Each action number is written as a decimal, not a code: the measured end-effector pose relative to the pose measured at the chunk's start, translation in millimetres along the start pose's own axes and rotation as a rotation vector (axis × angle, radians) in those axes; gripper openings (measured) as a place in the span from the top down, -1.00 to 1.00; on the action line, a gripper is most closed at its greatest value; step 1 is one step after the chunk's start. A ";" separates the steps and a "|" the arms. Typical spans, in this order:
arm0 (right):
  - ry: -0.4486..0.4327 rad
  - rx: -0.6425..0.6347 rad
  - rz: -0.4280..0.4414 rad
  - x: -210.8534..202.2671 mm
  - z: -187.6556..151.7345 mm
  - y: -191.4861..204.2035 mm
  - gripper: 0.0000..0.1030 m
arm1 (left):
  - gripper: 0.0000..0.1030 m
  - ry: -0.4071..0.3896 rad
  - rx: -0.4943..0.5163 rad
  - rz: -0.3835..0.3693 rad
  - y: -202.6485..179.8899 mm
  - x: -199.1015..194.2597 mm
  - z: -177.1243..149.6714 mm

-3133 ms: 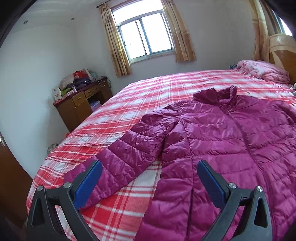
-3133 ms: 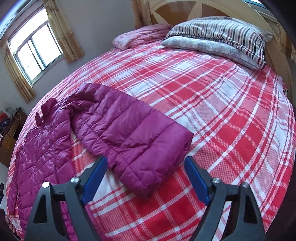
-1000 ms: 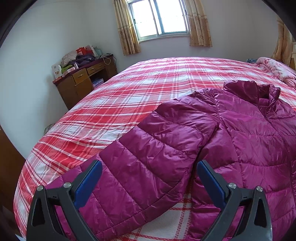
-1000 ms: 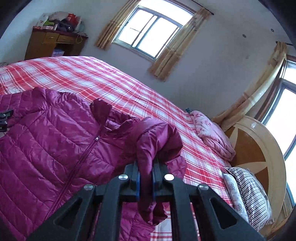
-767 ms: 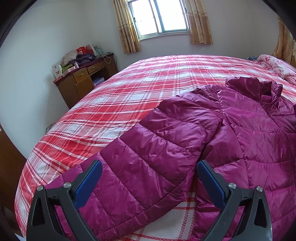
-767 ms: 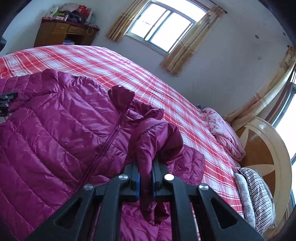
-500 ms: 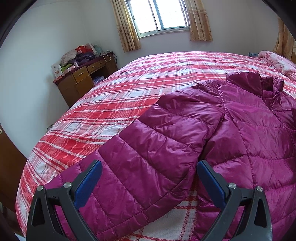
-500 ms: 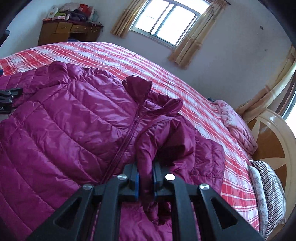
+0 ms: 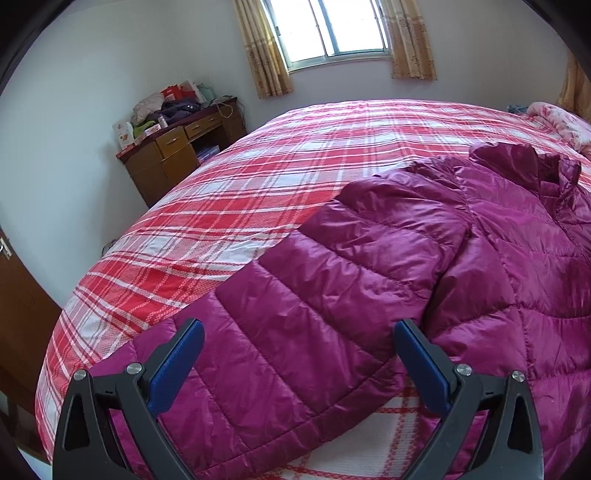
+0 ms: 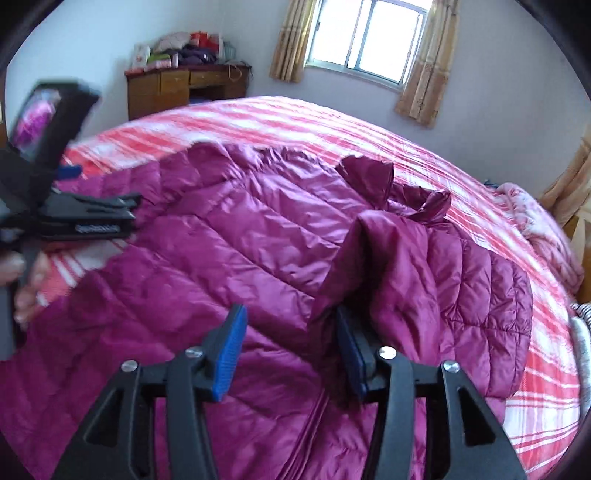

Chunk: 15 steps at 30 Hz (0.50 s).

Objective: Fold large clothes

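1. The magenta puffer jacket (image 10: 229,236) lies front up on the bed (image 9: 280,177), filling the middle and lower part of the right wrist view and the lower right of the left wrist view.
2. One sleeve (image 10: 413,266) is already brought across onto the jacket's body, bunched in a ridge at centre right of the right wrist view. This first fold looks nearly laid but not smoothed.
3. The right tool (image 10: 291,354) is letting go: its jaws are opening, the sleeve fabric drapes against the right-hand blue pad, and the left pad stands clear of it.
4. The other sleeve (image 9: 295,332) lies stretched out flat toward the lower left of the left wrist view, not yet folded in.
5. The left tool (image 9: 295,365) hangs released just above that sleeve, blue pads spread wide on either side with nothing pinched. It also shows at the left edge of the right wrist view, blurred.
6. Left to do, by judgement: fold the second sleeve in, then double the body.
7. Around: a cluttered wooden desk (image 9: 177,155) at upper left, a curtained window (image 9: 336,29) at top, and pink bedding (image 9: 565,122) at the right edge.
8. Nothing lies on the jacket or beside it. Only the upright collar (image 10: 369,177) and the puffy, slippery fabric may resist flat folds.
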State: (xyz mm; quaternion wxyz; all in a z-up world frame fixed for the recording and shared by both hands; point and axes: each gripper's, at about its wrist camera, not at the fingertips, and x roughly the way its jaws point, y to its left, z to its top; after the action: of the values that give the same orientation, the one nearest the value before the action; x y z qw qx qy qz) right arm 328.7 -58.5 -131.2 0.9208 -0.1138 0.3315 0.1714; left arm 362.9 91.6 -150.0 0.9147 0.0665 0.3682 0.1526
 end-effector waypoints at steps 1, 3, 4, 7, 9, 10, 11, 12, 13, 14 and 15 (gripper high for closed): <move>-0.014 0.018 0.020 -7.5 -0.1 -3.0 -0.05 | -0.98 0.001 -0.003 0.004 2.2 0.7 -0.3; -0.050 0.042 0.047 -24.0 -2.0 -9.5 -0.14 | -0.98 0.003 -0.006 0.009 4.6 1.8 -0.3; -0.066 0.053 0.045 -30.6 -3.6 -13.3 -0.15 | -0.98 0.004 -0.009 0.010 5.3 1.7 -0.4; -0.064 0.115 0.025 -30.9 -2.1 -30.6 -0.14 | -0.98 0.003 -0.014 0.005 4.7 -0.5 -0.4; -0.018 0.155 -0.031 -15.1 1.7 -41.7 0.05 | -0.98 0.000 -0.007 -0.003 0.7 -4.0 -0.1; 0.000 0.172 -0.051 -6.4 3.6 -45.6 0.19 | -0.98 -0.003 -0.002 -0.007 -1.3 -6.1 0.3; 0.021 0.190 -0.060 5.2 5.6 -48.2 0.20 | -0.98 -0.007 0.004 -0.011 -3.5 -9.0 0.7; 0.036 0.197 -0.059 11.7 6.6 -51.3 0.21 | -0.98 -0.013 0.010 -0.017 -6.2 -12.5 1.7; 0.045 0.195 -0.065 18.3 7.4 -51.3 0.21 | -0.98 -0.019 0.016 -0.023 -8.3 -15.6 2.6; 0.058 0.186 -0.071 26.1 7.6 -48.7 0.21 | -0.98 -0.026 0.022 -0.027 -10.6 -18.7 3.8; 0.077 0.181 -0.064 32.3 6.3 -47.7 0.22 | -0.98 -0.035 0.030 -0.028 -12.9 -22.2 5.0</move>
State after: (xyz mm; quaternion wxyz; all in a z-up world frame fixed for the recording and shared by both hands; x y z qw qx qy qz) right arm 374.2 -92.4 -142.8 0.9188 -0.0471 0.3772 0.1068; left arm 354.2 72.1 -134.9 0.9220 0.0778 0.3551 0.1333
